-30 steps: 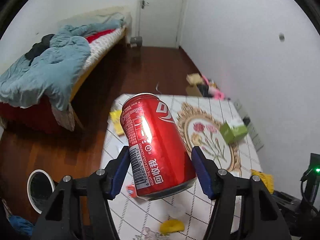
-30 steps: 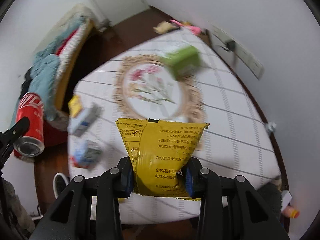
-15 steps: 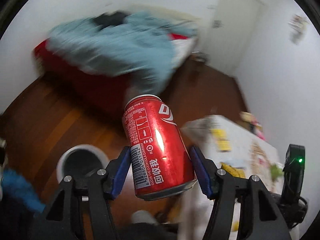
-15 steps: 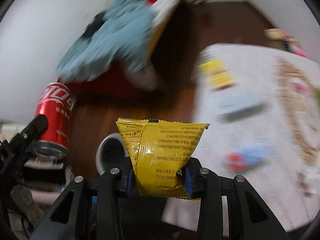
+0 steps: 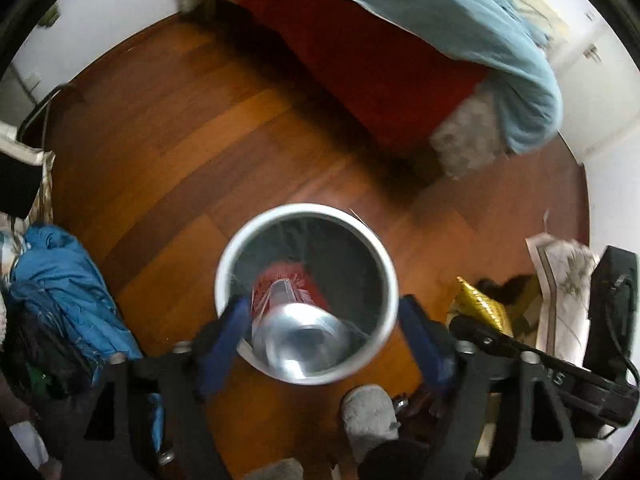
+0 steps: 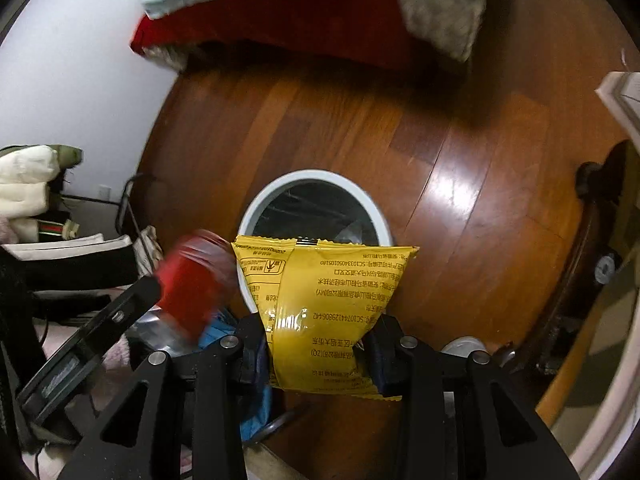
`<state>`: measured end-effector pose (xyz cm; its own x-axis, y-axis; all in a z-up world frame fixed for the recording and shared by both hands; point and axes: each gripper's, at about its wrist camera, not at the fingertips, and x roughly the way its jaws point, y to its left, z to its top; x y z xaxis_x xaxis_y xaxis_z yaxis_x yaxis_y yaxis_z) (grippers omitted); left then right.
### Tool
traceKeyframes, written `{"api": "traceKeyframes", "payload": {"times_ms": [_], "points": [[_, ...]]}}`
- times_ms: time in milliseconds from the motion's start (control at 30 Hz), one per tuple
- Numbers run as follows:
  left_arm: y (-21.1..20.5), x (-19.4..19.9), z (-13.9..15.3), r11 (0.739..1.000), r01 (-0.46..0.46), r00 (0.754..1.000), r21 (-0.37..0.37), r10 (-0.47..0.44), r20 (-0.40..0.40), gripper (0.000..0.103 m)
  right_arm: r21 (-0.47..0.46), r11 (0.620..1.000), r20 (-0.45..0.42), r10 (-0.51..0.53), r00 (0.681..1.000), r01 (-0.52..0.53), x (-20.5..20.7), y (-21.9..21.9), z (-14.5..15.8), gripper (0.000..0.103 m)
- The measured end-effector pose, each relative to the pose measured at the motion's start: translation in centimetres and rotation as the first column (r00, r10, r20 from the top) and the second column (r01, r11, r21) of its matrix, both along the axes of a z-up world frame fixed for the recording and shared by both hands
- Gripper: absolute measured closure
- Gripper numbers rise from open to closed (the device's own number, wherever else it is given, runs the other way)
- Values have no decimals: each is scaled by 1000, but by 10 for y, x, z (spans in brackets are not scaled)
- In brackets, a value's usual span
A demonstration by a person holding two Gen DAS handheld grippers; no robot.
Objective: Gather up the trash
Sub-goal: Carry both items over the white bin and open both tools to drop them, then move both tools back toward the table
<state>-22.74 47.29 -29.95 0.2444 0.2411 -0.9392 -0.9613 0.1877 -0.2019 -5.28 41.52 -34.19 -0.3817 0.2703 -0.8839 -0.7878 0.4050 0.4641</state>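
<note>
A white-rimmed trash bin (image 5: 384, 276) with a dark liner stands on the wooden floor, also seen in the right wrist view (image 6: 256, 208). My left gripper (image 5: 324, 320) points down over it with its jaws spread wide. The red cola can (image 5: 292, 312) is blurred, bottom toward the camera, loose between the jaws and over the bin mouth; it also shows in the right wrist view (image 6: 192, 288). My right gripper (image 6: 316, 336) is shut on a yellow snack bag (image 6: 320, 304), held just short of the bin's near rim.
A bed with a red base and a teal quilt (image 5: 460, 20) lies beyond the bin. A blue bag (image 5: 64, 280) sits left of it. The table's white cloth corner (image 5: 560, 272) hangs at the right. A grey slipper (image 5: 368, 412) is below the bin.
Both grippers swung from the table down to the floor bin. My left gripper's jaws opened and the can left their grip. The yellow bag stayed clamped in my right gripper.
</note>
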Motion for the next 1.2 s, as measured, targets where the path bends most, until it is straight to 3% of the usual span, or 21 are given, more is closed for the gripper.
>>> {"api": "traceKeyframes", "payload": {"times_ms": [67, 100, 133, 167, 200, 367, 467, 600, 900, 1200], "points": [[2, -11, -4, 1000, -26, 1000, 4, 26, -15, 7, -21, 1000, -28, 18, 999, -19, -8, 19, -16, 61], [1, -15, -5, 999, -44, 998, 9, 45, -33, 3, -31, 999, -30, 25, 999, -26, -9, 27, -20, 52], [2, -24, -5, 998, -55, 998, 14, 55, -42, 3, -37, 999, -39, 27, 999, -29, -9, 30, -25, 41], [2, -32, -4, 998, -65, 996, 21, 66, -59, 3, -35, 999, -54, 30, 998, -32, -11, 30, -30, 15], [1, -38, -3, 997, -71, 994, 32, 73, -84, 3, -37, 999, -54, 31, 998, -33, -11, 32, -33, 0], [-14, -42, 0, 992, -62, 971, 108, 85, -224, 3, -49, 997, 67, 69, 995, -66, -12, 35, -32, 0], [-23, -40, 1, 991, -49, 962, 121, 79, -260, 3, -78, 992, 166, 111, 980, -99, -17, 23, -23, 0], [-31, -40, -1, 992, -44, 959, 118, 75, -273, 3, -96, 988, 236, 142, 961, -122, -20, 7, -19, 0], [-57, -41, 23, 991, -16, 958, 133, 53, -283, 3, -68, 986, 284, 162, 945, -149, -34, -27, 15, 0], [-93, -41, 81, 973, 24, 963, 230, 39, -266, 3, 38, 988, 307, 130, 943, -148, -41, -62, 83, 0]]}}
